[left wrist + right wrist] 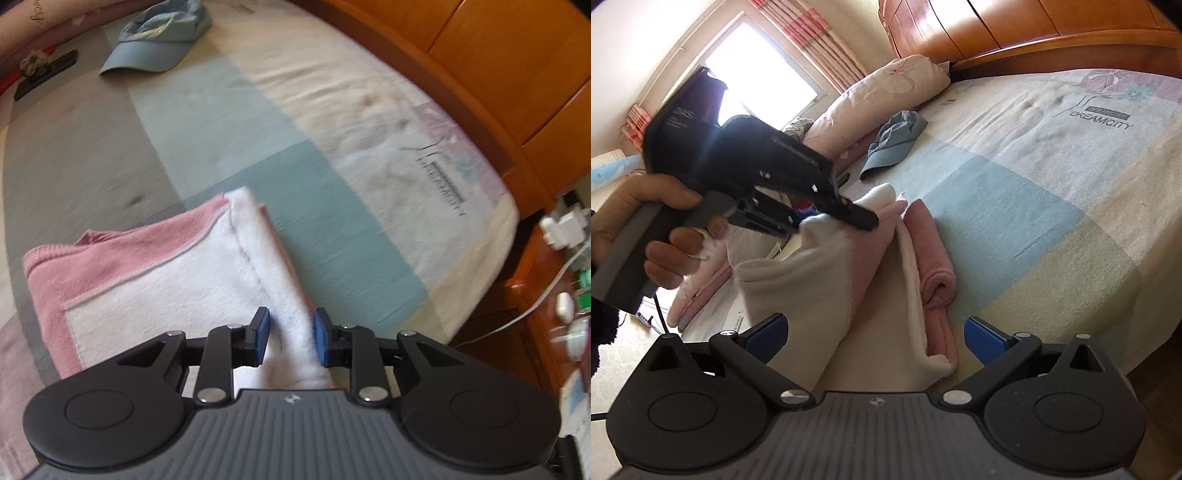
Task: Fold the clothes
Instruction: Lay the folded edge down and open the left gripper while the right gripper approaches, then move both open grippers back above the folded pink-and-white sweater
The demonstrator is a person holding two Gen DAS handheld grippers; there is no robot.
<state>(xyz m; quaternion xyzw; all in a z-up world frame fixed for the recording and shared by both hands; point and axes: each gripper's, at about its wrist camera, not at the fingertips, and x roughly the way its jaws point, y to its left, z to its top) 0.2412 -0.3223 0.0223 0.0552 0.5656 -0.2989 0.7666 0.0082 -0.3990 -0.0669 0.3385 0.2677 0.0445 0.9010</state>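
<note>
A pink and white fleece garment (166, 280) lies partly folded on the bed sheet (332, 147). My left gripper (291, 334) is shut on its white edge, and thick cloth fills the gap between the blue pads. The right wrist view shows that same left gripper (864, 219), held by a hand (646, 229), lifting the garment (820, 280) off the bed. A rolled pink fold (934, 273) rests on the sheet beside it. My right gripper (875, 326) is open wide, with the hanging cloth low between its fingers but not pinched.
A light blue cap (159, 48) (894, 142) lies farther up the bed near a pink pillow (882, 92). Wooden furniture (498, 74) runs along the bed's side. A nightstand (532, 280) with chargers and cables stands at the right edge.
</note>
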